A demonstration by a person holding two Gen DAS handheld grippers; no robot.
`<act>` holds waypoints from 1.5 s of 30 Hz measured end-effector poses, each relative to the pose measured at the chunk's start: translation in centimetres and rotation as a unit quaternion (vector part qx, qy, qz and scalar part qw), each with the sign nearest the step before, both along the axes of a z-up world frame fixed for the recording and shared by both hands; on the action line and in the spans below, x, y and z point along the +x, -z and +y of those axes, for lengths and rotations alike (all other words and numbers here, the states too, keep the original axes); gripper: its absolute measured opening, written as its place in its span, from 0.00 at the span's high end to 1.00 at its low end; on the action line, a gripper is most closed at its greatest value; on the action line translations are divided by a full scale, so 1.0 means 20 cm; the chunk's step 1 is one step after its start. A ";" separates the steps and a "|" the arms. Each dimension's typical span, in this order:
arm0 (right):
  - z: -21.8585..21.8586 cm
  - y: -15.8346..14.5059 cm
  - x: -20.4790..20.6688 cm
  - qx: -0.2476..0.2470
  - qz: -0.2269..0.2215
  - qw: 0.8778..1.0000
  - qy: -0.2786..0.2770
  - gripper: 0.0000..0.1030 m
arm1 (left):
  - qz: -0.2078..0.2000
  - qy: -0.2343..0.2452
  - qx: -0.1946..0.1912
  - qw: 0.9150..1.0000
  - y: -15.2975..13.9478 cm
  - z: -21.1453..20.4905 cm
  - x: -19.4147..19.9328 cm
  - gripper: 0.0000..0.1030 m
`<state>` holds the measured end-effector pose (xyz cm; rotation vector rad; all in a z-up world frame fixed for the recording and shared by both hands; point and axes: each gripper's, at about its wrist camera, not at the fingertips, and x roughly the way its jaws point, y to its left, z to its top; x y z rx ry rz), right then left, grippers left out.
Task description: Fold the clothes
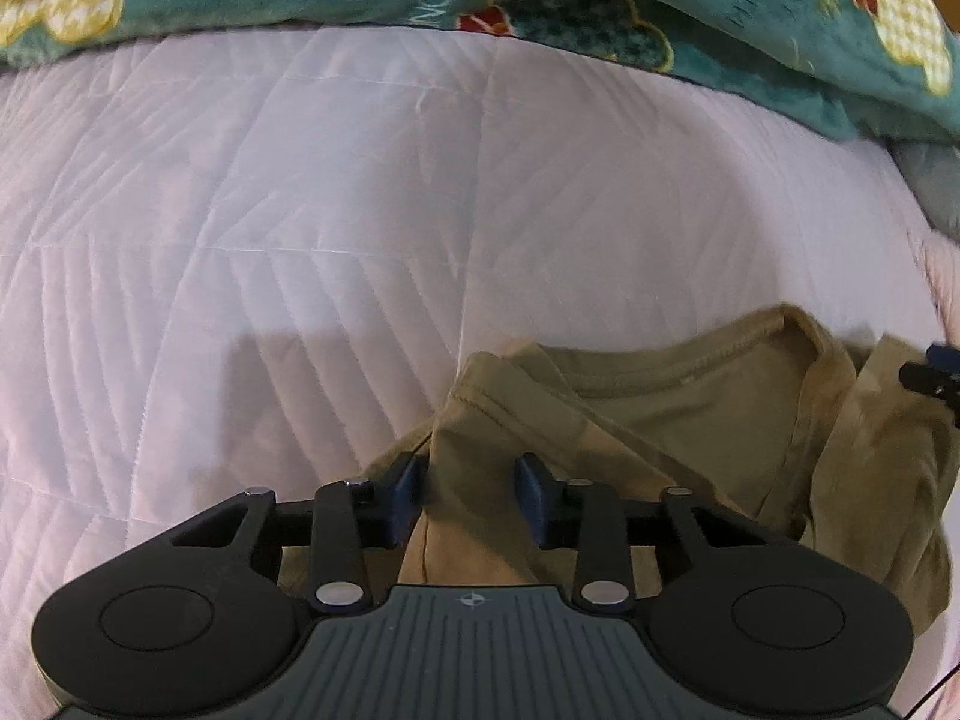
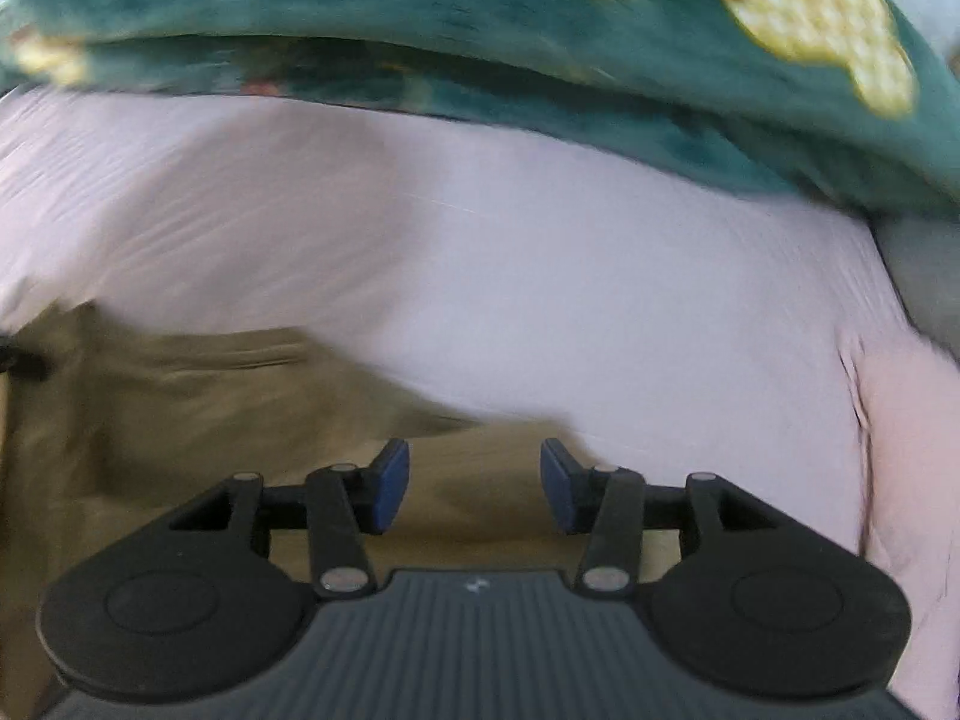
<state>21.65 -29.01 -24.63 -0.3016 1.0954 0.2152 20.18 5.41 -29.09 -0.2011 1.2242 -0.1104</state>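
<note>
An olive-tan T-shirt (image 1: 690, 414) lies crumpled on a white quilted bed cover (image 1: 300, 210), collar facing away. My left gripper (image 1: 471, 480) is open, its blue pads straddling a fold at the shirt's left shoulder. In the right wrist view, which is blurred, the same shirt (image 2: 150, 408) spreads to the left and under my right gripper (image 2: 474, 468), which is open over the shirt's right edge. The tip of the right gripper shows at the right edge of the left wrist view (image 1: 936, 375).
A teal blanket with yellow and red flower prints (image 1: 540, 6) is bunched along the far side of the bed; it also fills the top of the right wrist view (image 2: 480, 30). A grey cloth (image 1: 930, 180) lies at the far right.
</note>
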 end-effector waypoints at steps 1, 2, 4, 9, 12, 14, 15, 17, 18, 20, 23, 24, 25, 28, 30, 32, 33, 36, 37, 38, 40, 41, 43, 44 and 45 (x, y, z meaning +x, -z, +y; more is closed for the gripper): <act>-0.03 0.03 0.03 -0.008 0.008 1.000 0.005 0.52 | 0.001 -0.002 -0.003 1.000 0.01 0.00 0.01 0.63; -0.04 0.06 0.05 -0.014 0.015 1.000 0.005 0.51 | 0.001 -0.002 -0.005 1.000 0.01 0.00 0.01 0.63; -0.07 0.11 0.08 -0.012 0.035 0.999 0.010 0.51 | -0.004 0.008 -0.001 1.000 0.02 -0.02 0.01 0.64; -0.11 0.11 0.04 0.044 0.042 0.998 0.014 0.91 | -0.032 0.029 -0.010 0.999 -0.03 -0.05 -0.03 0.97; -0.11 0.04 -0.04 0.048 0.010 0.999 -0.001 0.92 | -0.049 0.026 -0.013 0.998 -0.08 -0.04 -0.06 0.98; -0.12 -0.04 -0.08 0.057 -0.011 0.998 -0.006 0.93 | -0.060 0.026 -0.010 0.998 -0.13 -0.05 -0.09 0.98; -0.12 -0.08 -0.10 0.062 -0.021 0.998 -0.009 0.93 | -0.067 0.026 -0.011 0.997 -0.16 -0.05 -0.10 0.98; -0.12 -0.17 -0.15 0.074 -0.040 0.996 -0.008 0.93 | -0.083 0.026 -0.014 0.996 -0.25 -0.04 -0.15 0.98; -0.13 -0.21 -0.17 0.080 -0.047 0.996 -0.008 0.93 | -0.091 0.026 -0.016 0.995 -0.29 -0.04 -0.18 0.98; -0.13 -0.29 -0.25 0.090 -0.063 0.994 -0.007 0.93 | -0.109 0.032 -0.022 0.993 -0.40 -0.03 -0.26 0.98; -0.12 -0.41 -0.37 0.103 -0.071 0.992 -0.006 0.93 | -0.132 0.045 -0.030 0.990 -0.55 -0.02 -0.40 0.98; -0.13 -0.43 -0.41 0.106 -0.071 0.992 -0.004 0.93 | -0.138 0.044 -0.032 0.989 -0.59 -0.02 -0.44 0.98; -0.13 -0.46 -0.45 0.109 -0.073 0.991 -0.003 0.93 | -0.145 0.043 -0.037 0.988 -0.63 0.00 -0.48 0.98; -0.15 -0.52 -0.50 0.111 -0.079 0.991 0.004 0.93 | -0.165 0.037 -0.042 0.985 -0.71 0.01 -0.56 0.98; -0.16 -0.53 -0.49 0.117 -0.080 0.990 0.013 0.92 | -0.172 0.033 -0.042 0.984 -0.73 0.02 -0.57 0.98; -0.18 -0.52 -0.46 0.126 -0.079 0.988 0.030 0.92 | -0.177 0.029 -0.043 0.983 -0.74 0.03 -0.58 0.98; -0.19 -0.52 -0.45 0.130 -0.079 0.988 0.039 0.91 | -0.179 0.027 -0.044 0.983 -0.74 0.03 -0.59 0.98; -0.21 -0.53 -0.45 0.138 -0.089 0.985 0.056 0.91 | -0.182 0.022 -0.043 0.982 -0.75 0.04 -0.62 0.98; -0.21 -0.54 -0.46 0.140 -0.097 0.984 0.056 0.91 | -0.182 0.020 -0.043 0.982 -0.75 0.04 -0.63 0.98; -0.22 -0.55 -0.46 0.141 -0.100 0.983 0.056 0.91 | -0.182 0.018 -0.043 0.982 -0.75 0.04 -0.63 0.98; -0.22 -0.55 -0.47 0.139 -0.096 0.985 0.047 0.93 | -0.183 0.015 -0.044 0.982 -0.75 0.04 -0.64 0.98; -0.22 -0.55 -0.48 0.139 -0.095 0.985 0.044 0.95 | -0.184 0.014 -0.044 0.982 -0.75 0.04 -0.65 0.98; -0.22 -0.57 -0.50 0.145 -0.095 0.984 0.044 0.97 | -0.187 0.012 -0.046 0.981 -0.78 0.05 -0.67 0.98; -0.23 -0.60 -0.52 0.151 -0.096 0.983 0.044 0.97 | -0.190 0.010 -0.048 0.981 -0.81 0.06 -0.69 0.98; -0.23 -0.65 -0.56 0.159 -0.099 0.981 0.044 0.97 | -0.193 0.009 -0.050 0.980 -0.85 0.07 -0.72 0.98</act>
